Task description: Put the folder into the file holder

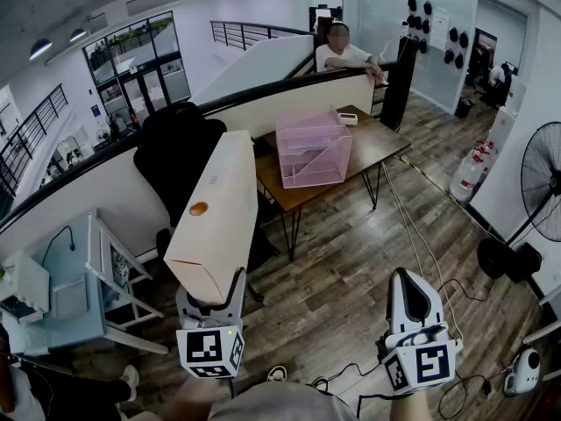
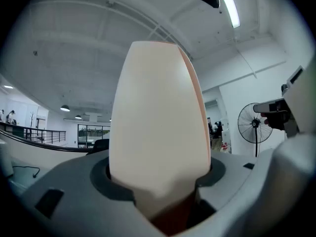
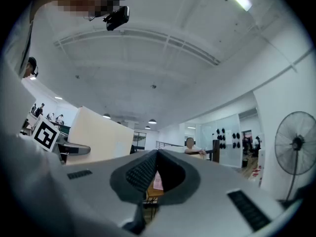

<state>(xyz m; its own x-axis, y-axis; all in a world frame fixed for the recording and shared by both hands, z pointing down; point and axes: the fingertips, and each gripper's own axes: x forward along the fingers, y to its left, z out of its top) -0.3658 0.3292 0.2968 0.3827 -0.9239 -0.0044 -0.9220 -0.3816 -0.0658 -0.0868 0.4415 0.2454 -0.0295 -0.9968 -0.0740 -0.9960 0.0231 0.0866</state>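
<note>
Cream folder [image 1: 215,213], clamped in the left tool [image 1: 210,298]; right tool [image 1: 408,288] closed, empty. Keep it level approaching the pink file holder [image 1: 313,147] at upper centre.

An open-plan office on an upper level; a wood-plank floor [image 1: 351,270] carries a wooden desk [image 1: 377,147] on thin metal legs and a black office chair [image 1: 175,147]; a low white partition [image 1: 289,95] with a dark rail curves through the room, and a person [image 1: 342,53] sits behind it; metal railings [image 1: 245,33], glazed doors [image 1: 145,68] and a glass-walled room [image 1: 386,7] line the edges; pendant lamps [image 1: 39,48] hang overhead; a standing fan [image 1: 543,182], large water bottles [image 1: 469,169] and loose cables [image 1: 421,235] fill one side.
</note>
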